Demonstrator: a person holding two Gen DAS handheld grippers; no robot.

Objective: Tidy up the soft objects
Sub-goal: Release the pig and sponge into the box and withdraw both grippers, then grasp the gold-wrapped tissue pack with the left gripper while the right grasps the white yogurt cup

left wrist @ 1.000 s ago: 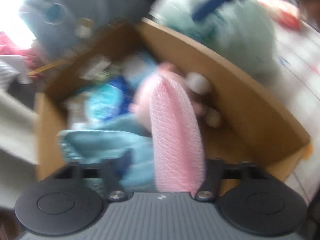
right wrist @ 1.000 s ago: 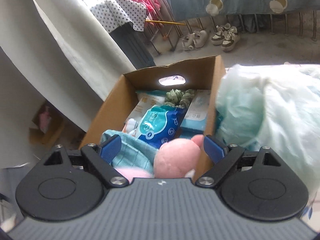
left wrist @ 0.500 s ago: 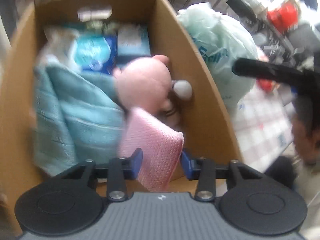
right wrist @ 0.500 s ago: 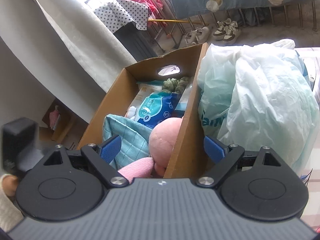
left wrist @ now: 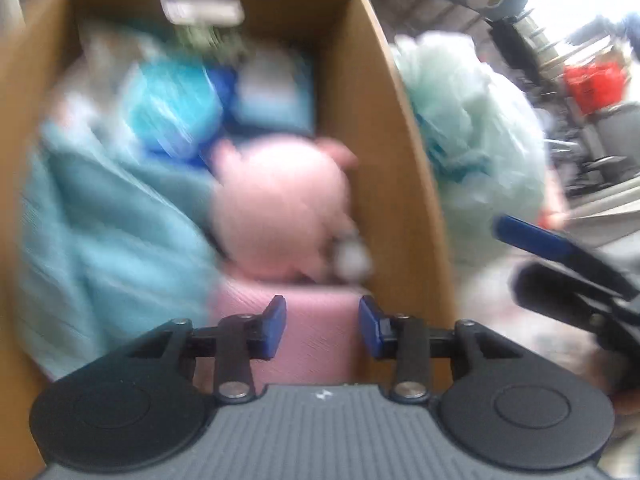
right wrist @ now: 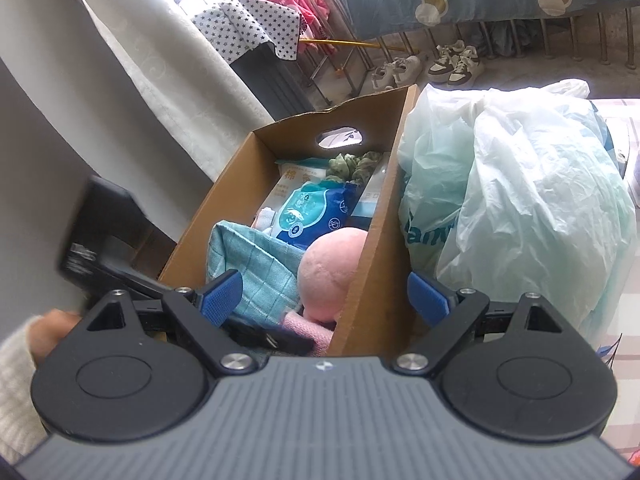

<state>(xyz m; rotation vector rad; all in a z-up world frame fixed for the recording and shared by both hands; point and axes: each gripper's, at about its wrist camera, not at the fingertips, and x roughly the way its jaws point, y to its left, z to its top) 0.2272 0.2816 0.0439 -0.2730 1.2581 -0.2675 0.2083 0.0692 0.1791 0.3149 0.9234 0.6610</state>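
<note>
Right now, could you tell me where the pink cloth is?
The pink cloth lies in the cardboard box, at its near end by the right wall, just below the pink plush, with the teal towel to its left.

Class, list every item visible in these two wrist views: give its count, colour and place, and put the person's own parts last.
cardboard box: 1, brown, centre
pink cloth: 1, pink, box's near end
plush toy: 1, pink, in box by its right wall
teal towel: 1, teal, in box, left
wipes pack: 1, blue, mid box
green scrunchie: 1, green, box's far end
plastic bag: 1, pale green, right of box
sneakers: two pairs, white, floor behind
left gripper: 1, black and blue, open over pink cloth
right gripper: 1, black and blue, open
</note>
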